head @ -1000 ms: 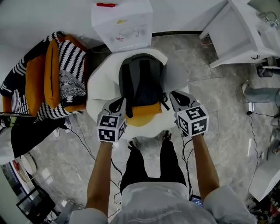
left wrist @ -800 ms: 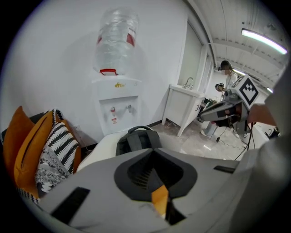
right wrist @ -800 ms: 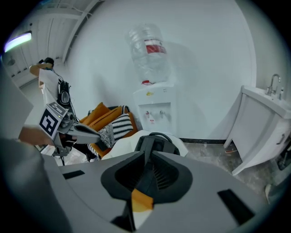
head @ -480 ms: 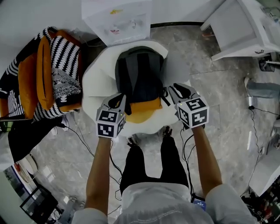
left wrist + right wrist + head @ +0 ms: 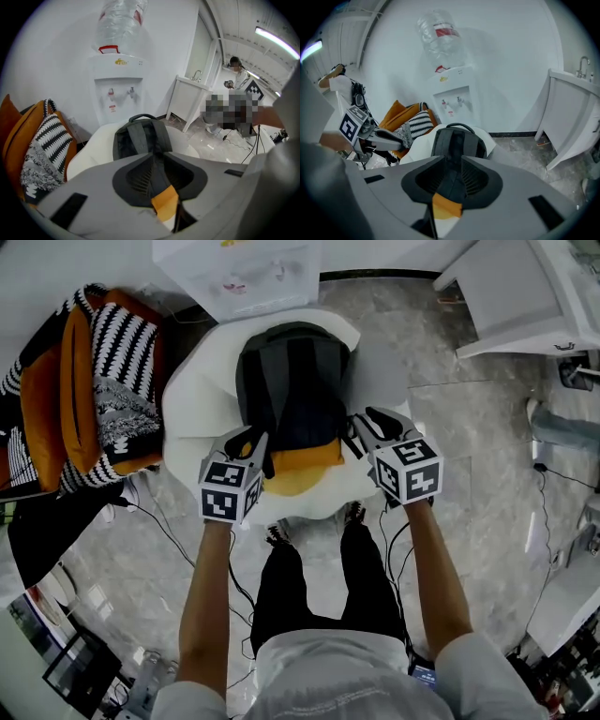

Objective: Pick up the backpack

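A dark grey backpack [image 5: 292, 390] with an orange bottom lies on a white round seat [image 5: 199, 404], straps up, top handle toward the wall. My left gripper [image 5: 251, 440] is at its lower left edge and my right gripper [image 5: 362, 424] at its lower right edge. Both sets of jaws are parted and opening. Through the gap of the left gripper [image 5: 157, 161] I see a dark strap and the orange bottom of the backpack [image 5: 138, 138]. The right gripper [image 5: 452, 164] shows the same over the backpack [image 5: 457, 140]. No pad presses on anything.
A water dispenser [image 5: 242, 277] stands against the wall behind the seat. Orange and black-and-white cushions [image 5: 103, 390] lie on a chair at the left. A white cabinet [image 5: 525, 296] is at the right. Cables [image 5: 173, 540] trail over the marble floor by my feet.
Both grippers have sunk toward the backpack's lower corners. Their jaws, shut a second ago, now stand parted.
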Demonstrator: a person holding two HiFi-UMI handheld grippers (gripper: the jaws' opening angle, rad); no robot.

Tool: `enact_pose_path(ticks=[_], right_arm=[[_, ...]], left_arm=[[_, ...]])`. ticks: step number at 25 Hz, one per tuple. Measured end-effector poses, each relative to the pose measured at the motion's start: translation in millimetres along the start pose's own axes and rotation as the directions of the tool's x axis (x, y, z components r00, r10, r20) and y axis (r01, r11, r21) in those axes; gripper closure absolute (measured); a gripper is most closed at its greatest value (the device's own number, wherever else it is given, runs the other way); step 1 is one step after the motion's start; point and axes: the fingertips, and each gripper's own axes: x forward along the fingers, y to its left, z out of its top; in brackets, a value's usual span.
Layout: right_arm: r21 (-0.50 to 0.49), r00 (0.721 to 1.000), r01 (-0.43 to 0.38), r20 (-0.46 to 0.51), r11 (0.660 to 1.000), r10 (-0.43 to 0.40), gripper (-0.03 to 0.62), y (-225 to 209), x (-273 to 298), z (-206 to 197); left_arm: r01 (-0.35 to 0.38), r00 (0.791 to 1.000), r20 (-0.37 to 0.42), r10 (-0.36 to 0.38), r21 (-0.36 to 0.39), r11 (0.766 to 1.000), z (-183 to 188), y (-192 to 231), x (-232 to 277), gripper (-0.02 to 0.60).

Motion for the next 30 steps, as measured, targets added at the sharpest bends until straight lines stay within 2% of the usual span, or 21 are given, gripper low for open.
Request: enact_pose_path(ticks=[9, 13, 30], right_arm=[[0.056, 1.0, -0.02, -0.023, 0.998, 0.021, 0.511, -15, 44, -24], [0.061, 0.998, -0.018, -0.057, 0.998, 0.022, 0.494, -25, 63, -40], [0.026, 0.989, -0.006, -0.15, 1.0, 0.01, 0.446, -41, 127, -107]], left_arm=[[0.018, 0.999, -0.04, -0.019, -0.009, 1.0, -22, 2, 48, 0.455], [0.023, 0.997, -0.074, -0.023, 0.009, 1.0, -36, 3, 69, 0.443], [0.019, 0.991, -0.13, -0.02, -0.007, 1.0, -90, 25, 137, 0.394]])
